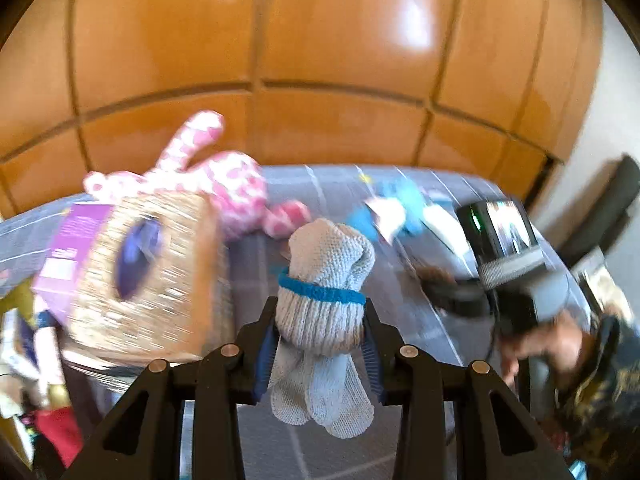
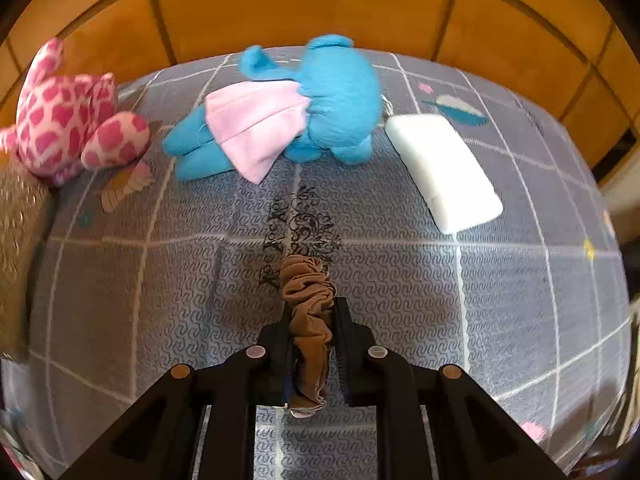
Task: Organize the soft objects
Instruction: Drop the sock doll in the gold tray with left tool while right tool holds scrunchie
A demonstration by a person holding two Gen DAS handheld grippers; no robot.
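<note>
Nearest the left wrist camera, the left claw (image 1: pixel 320 332) points forward and downward, its jaws clamped on one grey knitted sock bundle (image 1: pixel 322 308) bound by a blue band (image 1: pixel 320 292); the bundle stands up between the blue pads, with its loose ends hanging below them, clear of the surface. In the right wrist view, the right claw (image 2: pixel 312 320) tilts steeply down toward the grey patterned bedcover (image 2: pixel 160 280), with one bunched tan stocking (image 2: pixel 308 312) pinched between its narrowly set jaws; the stocking's far end lies over a black floral print on the cover. Just left of the left claw, a woven basket (image 1: pixel 160 280) with a purple label shows blurred, close to the camera. To its right, the person's right hand (image 1: pixel 536 344) grips the other device, again smeared by motion. Farther out on the bedcover lie three soft things: one pink-and-white spotted plush toy (image 2: pixel 68 120) at the left, seemingly leaning against the basket's edge; one blue plush toy (image 2: pixel 336 96) in a pale pink skirt at the centre; and one white rectangular pad (image 2: pixel 440 168) just beside the blue toy's right. Behind the bed stands a glossy orange wooden panelled wall (image 2: pixel 320 0).
</note>
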